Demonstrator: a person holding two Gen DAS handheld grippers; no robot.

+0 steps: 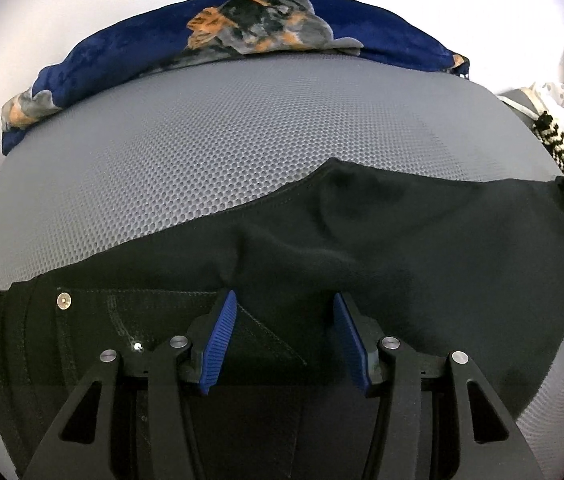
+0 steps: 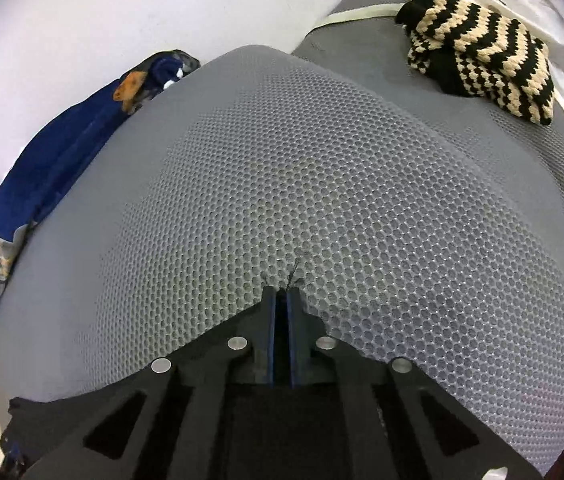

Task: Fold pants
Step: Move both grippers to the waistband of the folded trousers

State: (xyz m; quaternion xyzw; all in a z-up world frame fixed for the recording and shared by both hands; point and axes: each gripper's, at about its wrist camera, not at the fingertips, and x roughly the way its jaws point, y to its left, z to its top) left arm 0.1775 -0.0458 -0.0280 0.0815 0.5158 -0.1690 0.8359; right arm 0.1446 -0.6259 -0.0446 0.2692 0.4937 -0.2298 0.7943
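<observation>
- Under everything you have the grey honeycomb-mesh mat (image 1: 210, 152), spread over a plain grey cover (image 2: 370, 36) that shows at the far right of your right wrist view.
- The black denim pants (image 1: 402, 248) lie flat on that mat, across the lower half of your left wrist view; the waistband end with its metal rivet (image 1: 63, 301) is at the left, and the cloth runs out to a corner at the right edge.
- A dark blue blanket with orange and grey patches (image 1: 382, 32) is bunched along the mat's far edge, against the pale wall.
- A black-and-cream zigzag knitted piece (image 2: 482, 48) sits on the plain grey cover, well apart from the pants.
- Your left gripper (image 1: 285, 300) has its blue-padded fingers spread apart, poised over the pants beside the pocket stitching; the pads (image 1: 224, 320) press on nothing (whether the tips touch the cloth I cannot tell).
- Your right gripper (image 2: 282, 294) has its jaws nearly together, with black cloth of the pants between the pads and a few frayed threads poking out past the tips.
</observation>
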